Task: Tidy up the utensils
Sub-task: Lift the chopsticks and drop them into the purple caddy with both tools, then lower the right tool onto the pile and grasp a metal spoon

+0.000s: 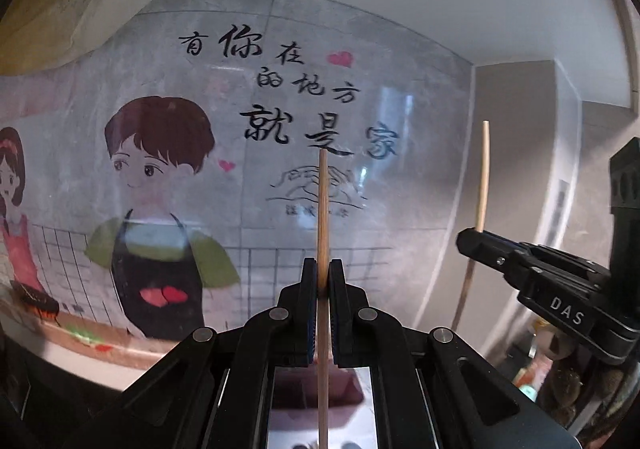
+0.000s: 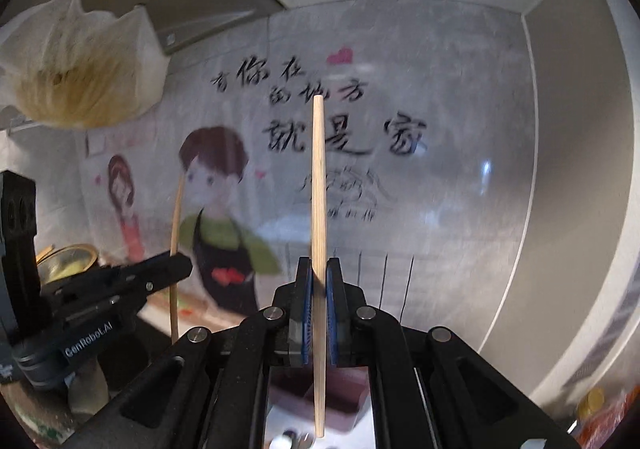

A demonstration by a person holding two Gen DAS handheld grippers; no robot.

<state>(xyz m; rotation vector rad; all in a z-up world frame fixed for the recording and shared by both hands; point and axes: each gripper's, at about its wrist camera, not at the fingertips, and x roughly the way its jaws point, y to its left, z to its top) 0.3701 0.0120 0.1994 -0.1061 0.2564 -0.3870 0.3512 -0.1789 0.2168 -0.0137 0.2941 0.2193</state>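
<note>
Each tool, left tool [image 1: 322, 281] and right tool [image 2: 318, 281], clamps one upright pale wooden chopstick [image 1: 322, 209], the other [image 2: 318, 177] at three o'clock alongside; stowing remains.

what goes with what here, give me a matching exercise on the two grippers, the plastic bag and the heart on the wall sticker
Things:
1. left gripper
2. right gripper
3. plastic bag
4. heart

Descriptions:
A. hangs at upper left in the right wrist view, yellowish contents inside
B. pink, printed above the black lettering
C. shut on an upright chopstick, seen at the left of the right wrist view
D. shut on an upright chopstick, seen at the right of the left wrist view

Pairs: 1-C, 2-D, 3-A, 4-B
</note>
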